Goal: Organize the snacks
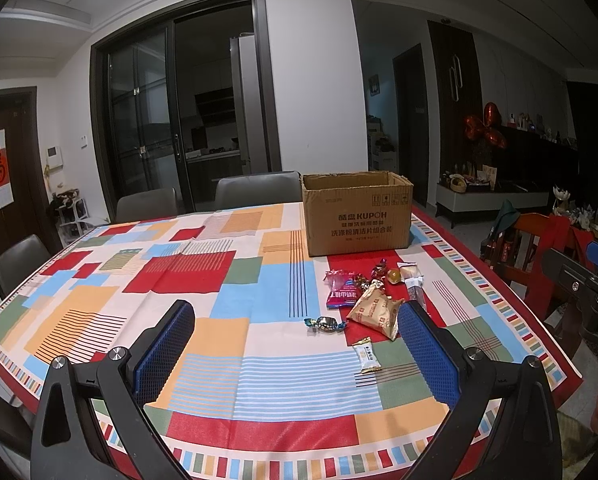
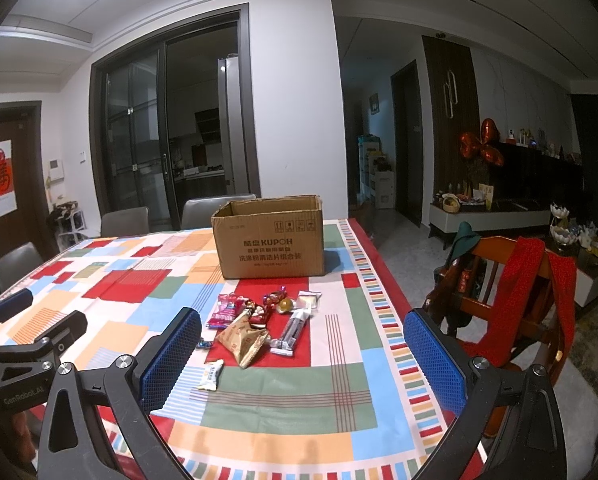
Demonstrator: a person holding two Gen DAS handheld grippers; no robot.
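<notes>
The snacks (image 2: 259, 322) lie clustered near the table's (image 2: 363, 432) right edge, just in front of the open cardboard box (image 2: 269, 240). Both the left gripper (image 1: 299, 354) and right gripper (image 2: 303, 356) hover with fingers spread wide, empty. Bare tablecloth stretches leftward. Small wrappers' labels are unreadable.

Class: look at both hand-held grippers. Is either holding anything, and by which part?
Nothing is held. The left hand-held gripper and right hand-held gripper are both open, above the colourful patchwork tablecloth.

Cardboard box (image 2: 270, 240) interior hidden; candy heap (image 2: 259, 312) wrappers overlap.
</notes>
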